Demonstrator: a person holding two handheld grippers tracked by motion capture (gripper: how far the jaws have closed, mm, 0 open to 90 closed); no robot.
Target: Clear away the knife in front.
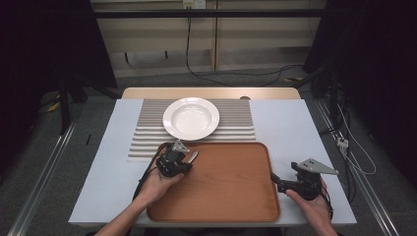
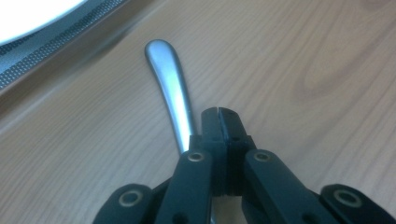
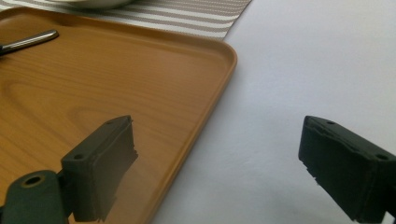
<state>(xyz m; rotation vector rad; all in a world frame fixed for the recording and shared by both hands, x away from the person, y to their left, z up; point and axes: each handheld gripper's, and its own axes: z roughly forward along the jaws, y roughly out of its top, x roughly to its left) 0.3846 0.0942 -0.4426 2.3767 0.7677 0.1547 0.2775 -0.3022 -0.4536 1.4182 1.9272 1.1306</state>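
A metal utensil handle [image 2: 170, 88] lies on the wooden tray [image 1: 231, 182] near its far left corner, its tip [image 1: 193, 156] sticking out past my left gripper [image 1: 186, 162]. The left gripper [image 2: 219, 114] is shut with its pads meeting at the tips. The handle runs under its left jaw, and I cannot tell whether it is pinched lower down. My right gripper [image 1: 276, 182] stands open at the tray's right rim [image 3: 205, 116], one jaw over the wood and one over the white table, with nothing between them [image 3: 219, 172]. The handle [image 3: 32, 39] shows far off in the right gripper view.
A white plate [image 1: 191, 118] rests on a striped placemat [image 1: 236, 123] just beyond the tray. The tray has a raised rim. White table surface [image 1: 290, 123] lies to the right, and cables run along the floor at the right.
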